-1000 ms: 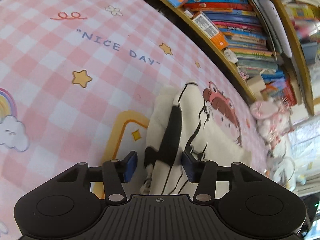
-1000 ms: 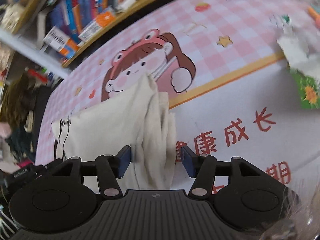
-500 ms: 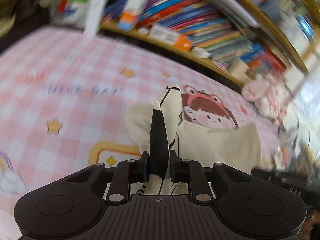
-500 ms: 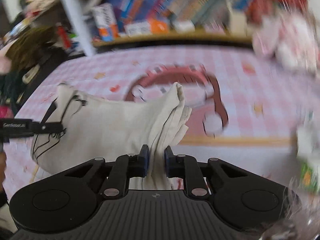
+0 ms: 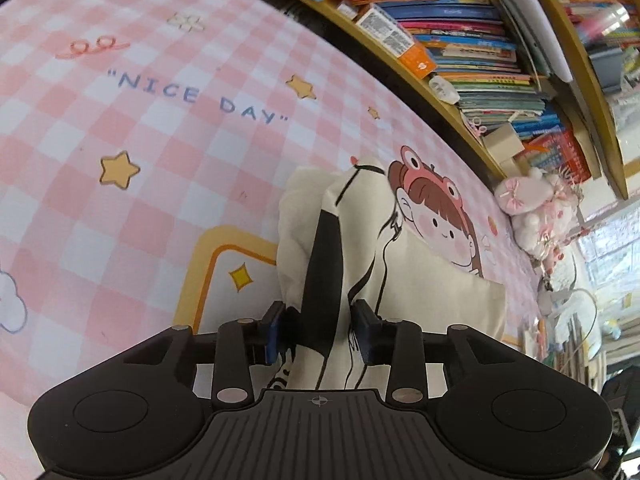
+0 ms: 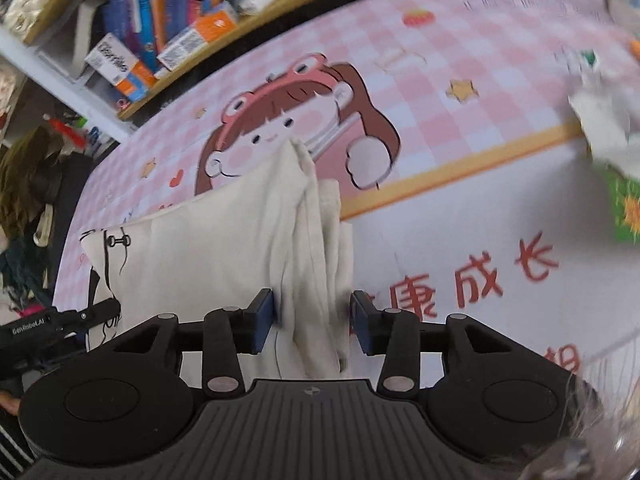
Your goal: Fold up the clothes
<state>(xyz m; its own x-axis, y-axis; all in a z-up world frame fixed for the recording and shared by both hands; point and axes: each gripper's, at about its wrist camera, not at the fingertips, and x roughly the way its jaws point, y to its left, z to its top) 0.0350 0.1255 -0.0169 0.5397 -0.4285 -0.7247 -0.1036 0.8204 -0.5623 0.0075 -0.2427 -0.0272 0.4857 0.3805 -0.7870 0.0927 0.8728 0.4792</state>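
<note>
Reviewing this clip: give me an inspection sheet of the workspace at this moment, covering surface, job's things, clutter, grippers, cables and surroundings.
Surface: pink checked cloth printed with "NICE DAY", stars and a cartoon girl.
Job's things: cream garment with black line print, lying bunched on the cloth.
Clutter: green and white packet at the right edge, blurred.
Grippers: left gripper open, garment fold between its fingers; right gripper open around the garment's other end.
Cables: nothing seen.
Surroundings: bookshelf packed with books; pink plush toys beside it.

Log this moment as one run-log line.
task: fold clothes | left gripper: open, astride cream garment | right gripper: open, astride bunched edge | garment: on pink checked cloth
</note>
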